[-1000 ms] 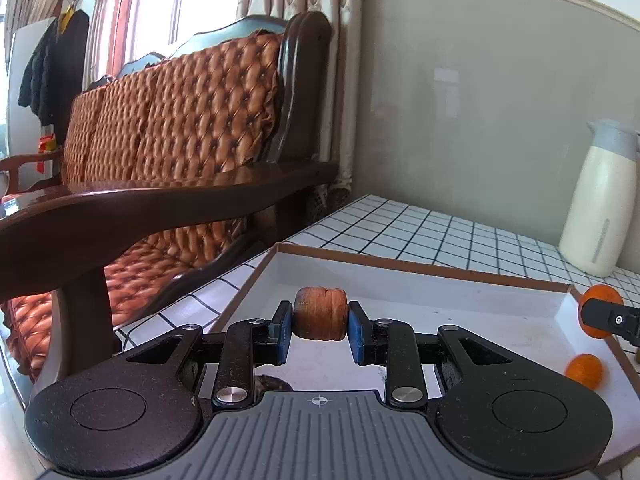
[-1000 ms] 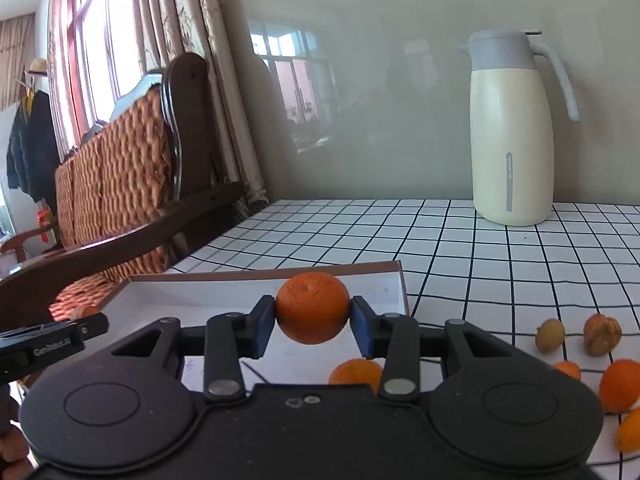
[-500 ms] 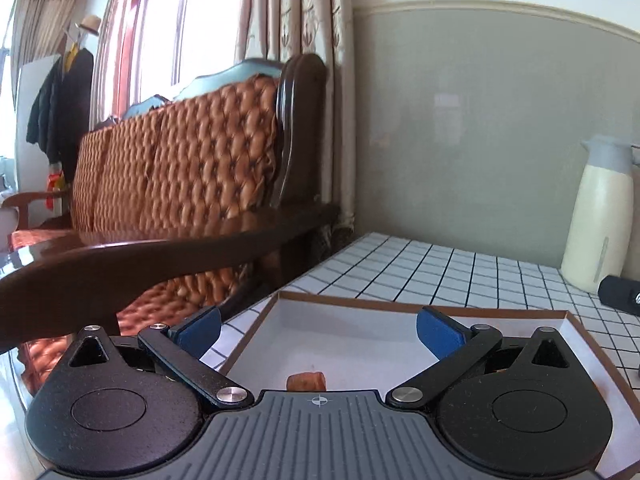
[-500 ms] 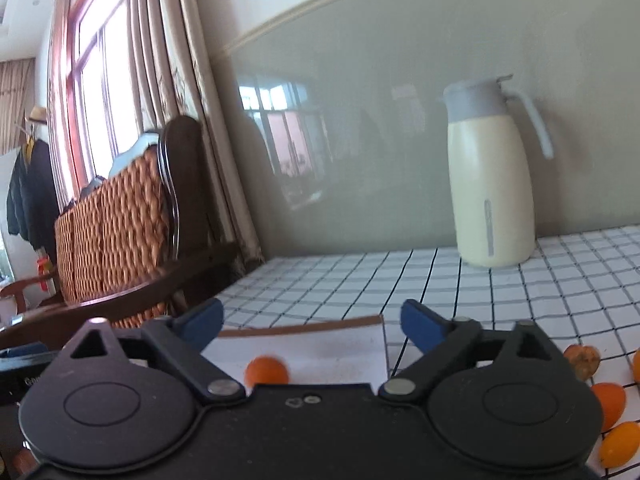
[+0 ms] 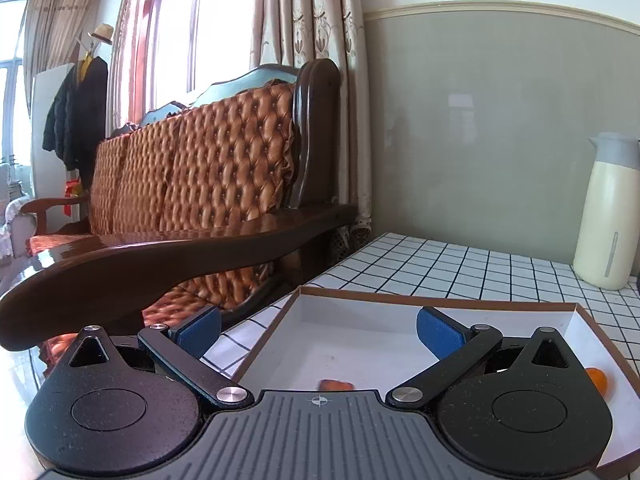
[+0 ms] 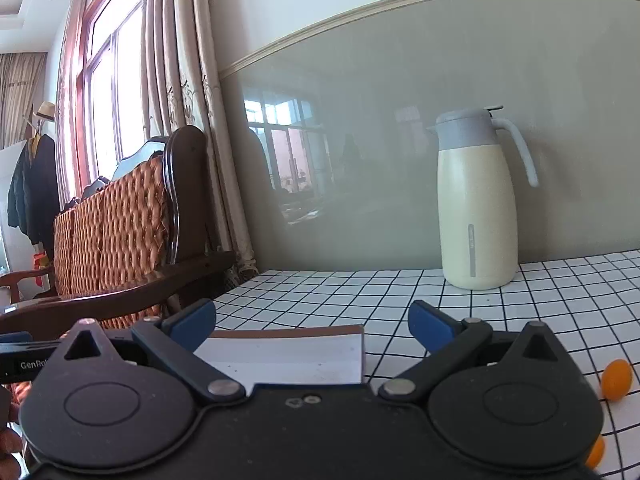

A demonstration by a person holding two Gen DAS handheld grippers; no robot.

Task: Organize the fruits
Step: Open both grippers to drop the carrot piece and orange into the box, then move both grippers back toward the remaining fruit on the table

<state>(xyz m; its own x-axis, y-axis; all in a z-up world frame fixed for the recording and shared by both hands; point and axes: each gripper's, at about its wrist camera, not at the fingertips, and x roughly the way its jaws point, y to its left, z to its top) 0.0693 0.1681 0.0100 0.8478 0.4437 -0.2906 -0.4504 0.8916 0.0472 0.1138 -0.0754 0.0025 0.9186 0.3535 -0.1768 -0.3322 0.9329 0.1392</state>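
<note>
A white box with a brown rim (image 5: 400,300) lies on the checked table. In the left wrist view a brown fruit (image 5: 336,385) rests on the box floor, half hidden by the gripper body, and a small orange (image 5: 598,378) sits by the right wall. My left gripper (image 5: 318,330) hangs open above the box with nothing between its blue pads. My right gripper (image 6: 311,322) is over the far right corner of the box (image 6: 288,354); its jaws are opening and nothing is between them. Two loose oranges (image 6: 617,379) lie on the table to the right.
A cream thermos jug (image 6: 476,216) stands at the back of the table by the grey wall. A wooden sofa with orange tufted cushions (image 5: 200,184) borders the table's left edge. Part of the left gripper (image 6: 16,354) shows at the right wrist view's left edge.
Both grippers opened wide. The left one let go of the brown fruit and the right one let go of an orange, both over the box. Both views have since lifted slightly.
</note>
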